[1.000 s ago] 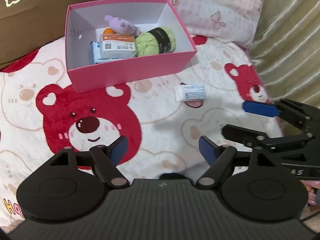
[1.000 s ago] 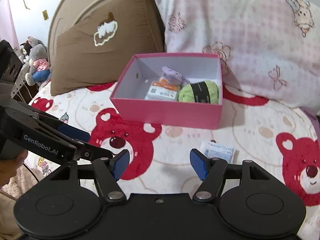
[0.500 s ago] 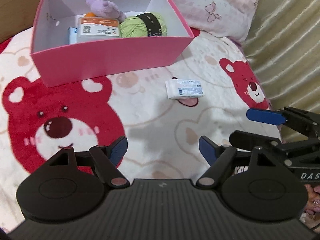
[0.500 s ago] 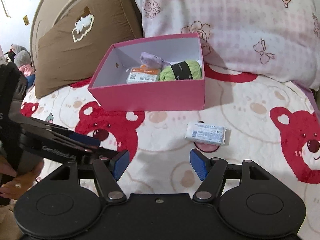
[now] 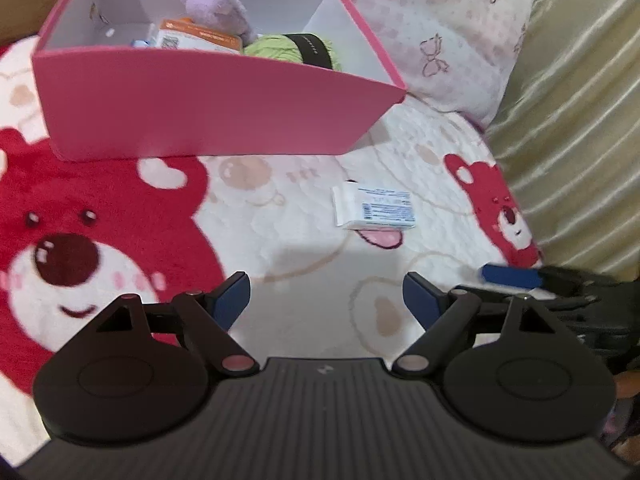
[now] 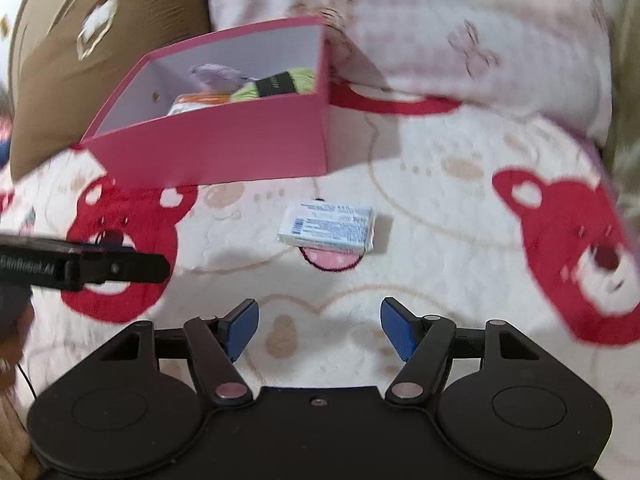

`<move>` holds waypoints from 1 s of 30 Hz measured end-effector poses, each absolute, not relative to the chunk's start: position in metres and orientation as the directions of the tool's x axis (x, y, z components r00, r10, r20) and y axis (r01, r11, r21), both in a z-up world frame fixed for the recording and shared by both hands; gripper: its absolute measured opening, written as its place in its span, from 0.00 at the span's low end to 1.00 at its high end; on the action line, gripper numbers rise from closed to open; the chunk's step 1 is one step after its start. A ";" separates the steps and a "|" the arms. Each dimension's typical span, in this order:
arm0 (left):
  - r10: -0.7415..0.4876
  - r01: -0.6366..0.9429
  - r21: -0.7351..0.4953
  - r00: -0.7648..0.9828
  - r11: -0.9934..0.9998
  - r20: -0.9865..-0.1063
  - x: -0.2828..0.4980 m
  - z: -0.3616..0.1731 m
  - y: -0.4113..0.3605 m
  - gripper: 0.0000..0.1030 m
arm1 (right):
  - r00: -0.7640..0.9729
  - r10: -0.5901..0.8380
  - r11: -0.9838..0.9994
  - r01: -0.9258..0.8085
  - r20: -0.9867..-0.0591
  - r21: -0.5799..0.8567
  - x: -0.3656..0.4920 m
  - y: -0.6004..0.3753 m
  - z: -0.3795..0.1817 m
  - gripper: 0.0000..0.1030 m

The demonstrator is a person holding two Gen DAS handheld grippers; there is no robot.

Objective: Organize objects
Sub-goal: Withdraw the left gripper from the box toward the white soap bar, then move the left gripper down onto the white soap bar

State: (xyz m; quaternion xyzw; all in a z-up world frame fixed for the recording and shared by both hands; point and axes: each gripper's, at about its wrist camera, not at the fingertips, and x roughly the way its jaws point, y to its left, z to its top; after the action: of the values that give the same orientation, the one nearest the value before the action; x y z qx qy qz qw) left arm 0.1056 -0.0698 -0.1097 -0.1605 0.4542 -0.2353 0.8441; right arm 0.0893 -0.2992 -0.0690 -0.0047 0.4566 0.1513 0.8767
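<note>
A small white packet (image 5: 374, 210) (image 6: 329, 228) with blue print lies flat on the bear-print blanket, just in front of the pink box (image 5: 200, 108) (image 6: 224, 144). Inside the box sit a purple plush (image 5: 218, 4), a green yarn ball (image 5: 296, 48) and an orange-labelled pack (image 5: 198, 38). My left gripper (image 5: 326, 300) hovers low over the blanket with its jaws opening and nothing between them; the packet is ahead and to its right. My right gripper (image 6: 319, 326) is open and empty, with the packet straight ahead of it.
A pink patterned pillow (image 5: 432, 28) and a brown pillow (image 6: 100, 40) lean behind the box. A gold curtain (image 5: 576, 120) bounds the right side. The red-and-white bear blanket (image 5: 280, 264) covers the bed.
Both grippers have come down and closer to the blanket; the box and the packet now look larger and nearer. The left jaws stand a little wider apart.
</note>
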 end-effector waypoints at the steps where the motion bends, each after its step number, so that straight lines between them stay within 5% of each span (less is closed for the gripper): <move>1: -0.541 0.250 -0.483 0.482 0.839 -0.689 0.105 -0.112 -0.071 0.81 | 0.539 0.278 0.952 -0.262 -0.795 0.156 0.089 -0.302 -0.075 0.70; 6: -0.490 0.287 -0.397 0.548 0.871 -0.678 0.103 -0.118 -0.090 0.81 | 0.511 0.360 0.933 -0.190 -0.781 0.305 0.091 -0.310 -0.104 0.70; 21: -0.488 0.299 -0.388 0.591 0.872 -0.642 0.158 -0.149 -0.143 0.75 | 0.657 0.162 0.960 -0.277 -0.737 -0.036 0.132 -0.286 -0.133 0.70; 24: -0.481 0.269 -0.405 0.595 0.874 -0.644 0.168 -0.155 -0.141 0.70 | 0.660 0.170 0.961 -0.276 -0.732 -0.026 0.140 -0.290 -0.141 0.70; 27: -0.469 0.293 -0.369 0.619 0.882 -0.630 0.167 -0.153 -0.143 0.48 | 0.667 0.175 0.963 -0.270 -0.724 -0.016 0.143 -0.289 -0.142 0.70; 30: -0.470 0.328 -0.336 0.632 0.883 -0.616 0.162 -0.153 -0.147 0.37 | 0.673 0.181 0.962 -0.272 -0.717 -0.012 0.144 -0.287 -0.142 0.70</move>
State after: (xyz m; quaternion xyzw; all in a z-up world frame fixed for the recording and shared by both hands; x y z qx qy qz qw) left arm 0.1625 -0.1471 -0.1534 -0.0966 0.3666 -0.2222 0.8983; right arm 0.1435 -0.2875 -0.1420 -0.0587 0.3851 0.1240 0.9126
